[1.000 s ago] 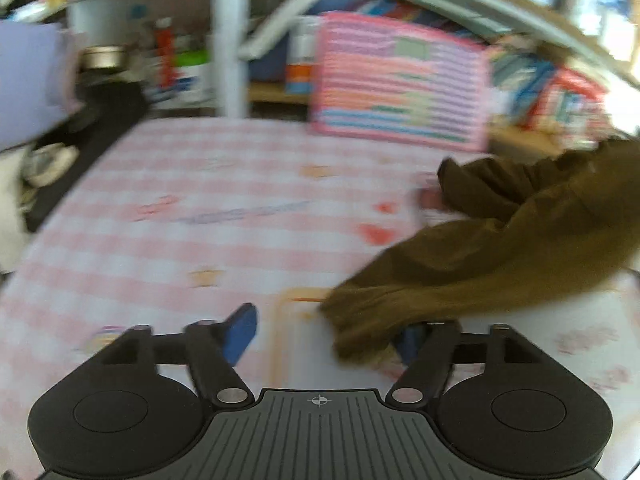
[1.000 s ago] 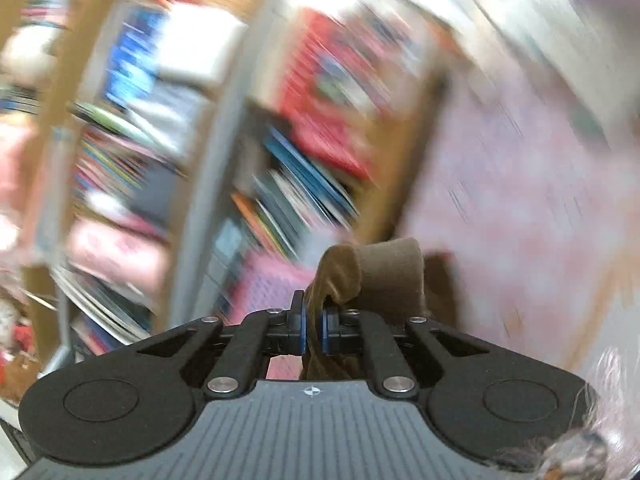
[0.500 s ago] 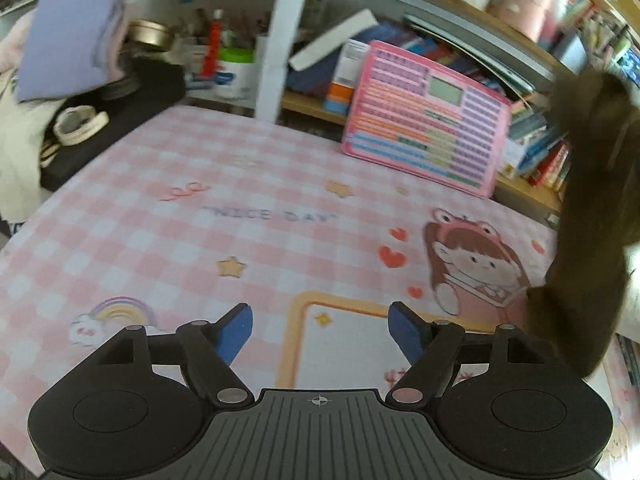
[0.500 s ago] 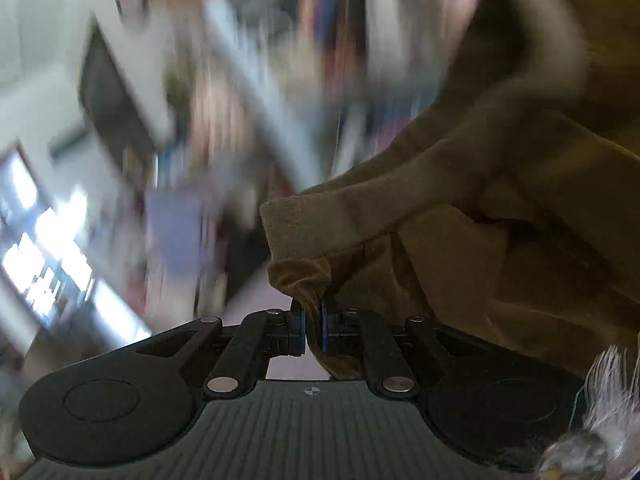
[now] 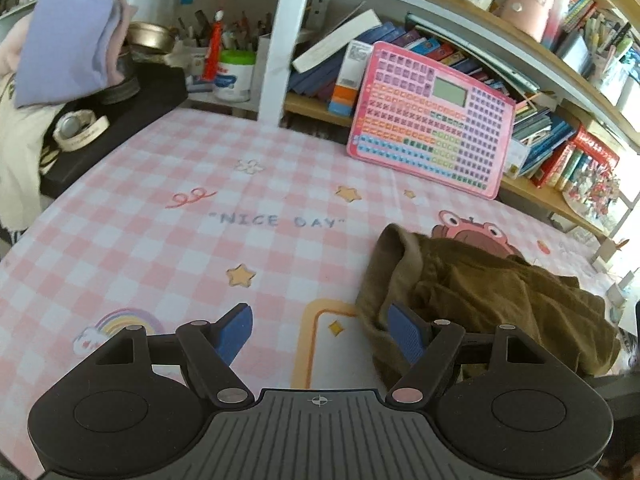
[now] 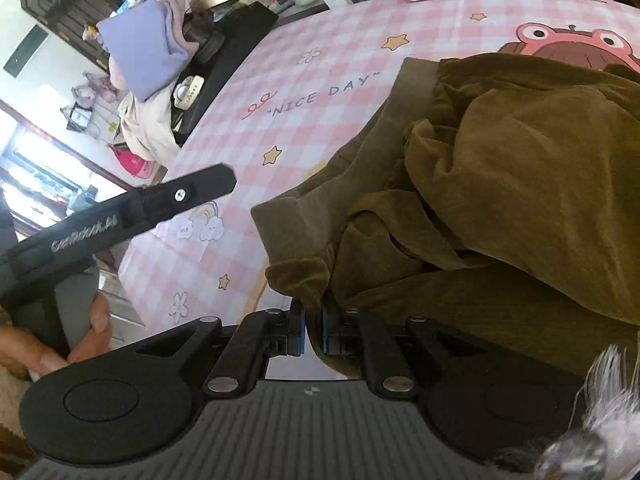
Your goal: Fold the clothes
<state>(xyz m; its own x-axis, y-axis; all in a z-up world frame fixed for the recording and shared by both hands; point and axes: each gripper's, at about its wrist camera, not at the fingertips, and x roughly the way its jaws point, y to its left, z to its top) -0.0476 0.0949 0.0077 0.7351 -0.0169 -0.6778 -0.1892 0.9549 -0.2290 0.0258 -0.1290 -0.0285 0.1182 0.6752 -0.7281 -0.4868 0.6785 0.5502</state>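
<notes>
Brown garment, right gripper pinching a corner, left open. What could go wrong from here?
1. The right gripper grips only a small bunched edge of the brown garment; a pull may slip it free.
2. The garment lies crumpled in a heap, so folding now would likely trap wrinkles.
3. The left gripper is open with one finger against the cloth; closing there may catch several layers.

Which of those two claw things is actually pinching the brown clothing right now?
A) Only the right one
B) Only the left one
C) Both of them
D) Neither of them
A. The right gripper has its blue pads closed on a bunched edge of the brown garment, while the left gripper is spread wide open over the pink checked tablecloth with nothing between its pads.
</notes>
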